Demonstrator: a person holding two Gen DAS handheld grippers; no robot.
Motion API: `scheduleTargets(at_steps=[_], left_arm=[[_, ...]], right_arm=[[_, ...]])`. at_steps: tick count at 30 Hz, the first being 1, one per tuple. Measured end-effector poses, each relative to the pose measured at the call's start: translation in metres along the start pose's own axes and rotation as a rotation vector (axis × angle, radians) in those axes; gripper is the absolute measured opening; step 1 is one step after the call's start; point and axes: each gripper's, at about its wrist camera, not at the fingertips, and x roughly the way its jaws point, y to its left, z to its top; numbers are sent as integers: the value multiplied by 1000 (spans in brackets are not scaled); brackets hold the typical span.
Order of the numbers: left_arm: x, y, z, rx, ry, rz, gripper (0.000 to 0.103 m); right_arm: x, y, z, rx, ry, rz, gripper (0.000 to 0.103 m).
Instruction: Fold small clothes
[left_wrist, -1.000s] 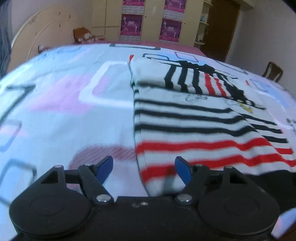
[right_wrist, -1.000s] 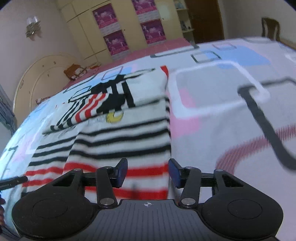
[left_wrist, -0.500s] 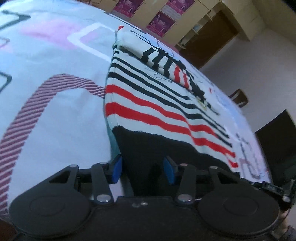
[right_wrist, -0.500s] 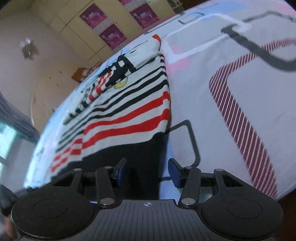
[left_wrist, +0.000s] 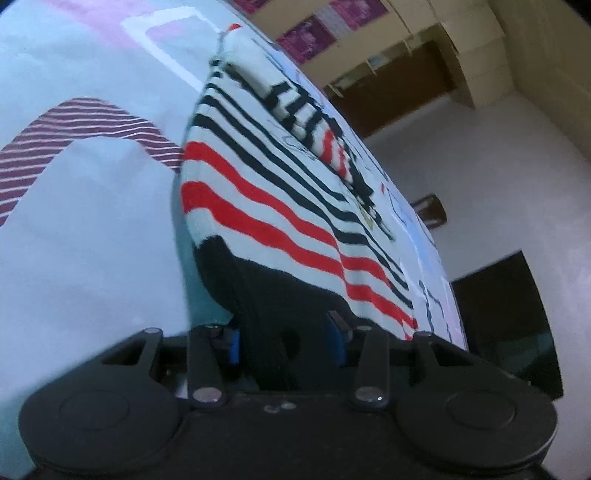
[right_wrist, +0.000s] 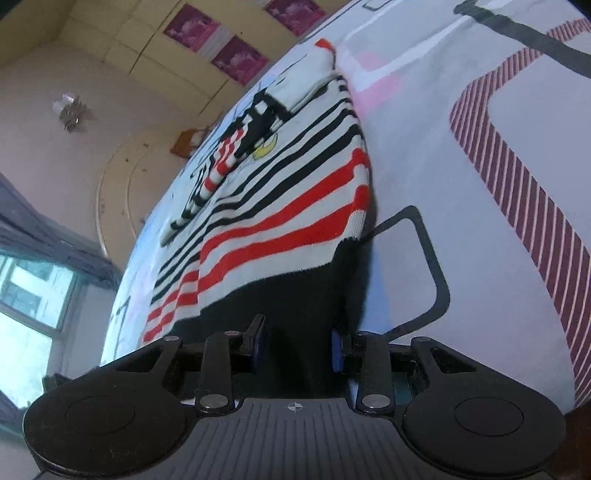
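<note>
In the left wrist view the black hem of the striped garment (left_wrist: 266, 206) drops between the blue pads (left_wrist: 233, 345) of the left gripper (left_wrist: 284, 341), and the pad faces are mostly buried in dark cloth — whether they pinch it or merely flank it cannot be told. The same holds for the right gripper (right_wrist: 295, 343): its pads (right_wrist: 335, 354) show only as thin blue slivers beside the hem (right_wrist: 295, 295). The garment's far end, towards twelve o'clock, is soft with blur. The printed bedsheet (left_wrist: 74, 221) is cut off at nine o'clock. The purple posters (right_wrist: 240, 55) are too small to read.
</note>
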Motion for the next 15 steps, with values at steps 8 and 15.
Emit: scheduleTargets(at_steps=[8, 15], left_arm=[[-16, -17, -3, 36, -136, 42, 5], [-1, -13, -5, 19, -128, 186, 5]], right_arm=[[-23, 9, 12, -58, -90, 53, 5], [-7, -1, 17, -51, -18, -68, 4]])
